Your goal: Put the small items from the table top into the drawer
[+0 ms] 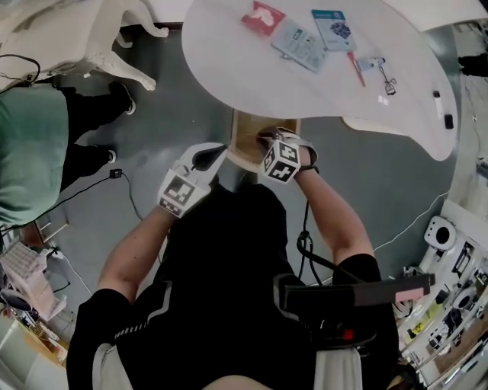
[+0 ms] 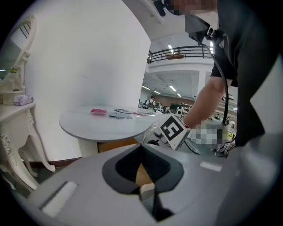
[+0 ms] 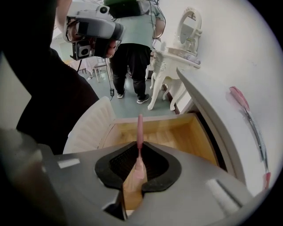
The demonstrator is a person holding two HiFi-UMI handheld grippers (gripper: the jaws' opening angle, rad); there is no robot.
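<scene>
- Gripping a slim pink stick (image 3: pixel 139 128) by its lower end, the right gripper (image 3: pixel 139 167) has its jaws drawn nearly together on it, and the stick points straight out from between the pads.
- The stick hangs over the open light wooden drawer (image 3: pixel 185 132), which in the right gripper view shows only bare board under it.
- From the head view the drawer (image 1: pixel 245 129) is pulled out from beneath the near edge of the rounded white table (image 1: pixel 229 61), and the right gripper (image 1: pixel 271 141) sits above its front right part.
- The left gripper (image 2: pixel 143 176) has its jaws together with nothing between them; in the head view it (image 1: pixel 217 152) is just beside the drawer's left front corner, apart from the other gripper.
- On the table top lie a flat pink packet (image 1: pixel 263 17), a clear-fronted pale blue packet (image 1: pixel 300 43), and a teal printed card (image 1: pixel 332 28) just beside that.
- Farther right are a thin red stick (image 1: pixel 357 68) and a small white-and-black tool (image 1: pixel 379 67).
- The left gripper view shows the pink packet (image 2: pixel 98 111) near the table's (image 2: pixel 97 126) far side.
- A bystander in a green top and black trousers (image 1: pixel 30 145) stands on the grey floor well left of the table.
- A white carved dressing table with an oval mirror (image 3: pixel 185 39) stands against the wall behind.
</scene>
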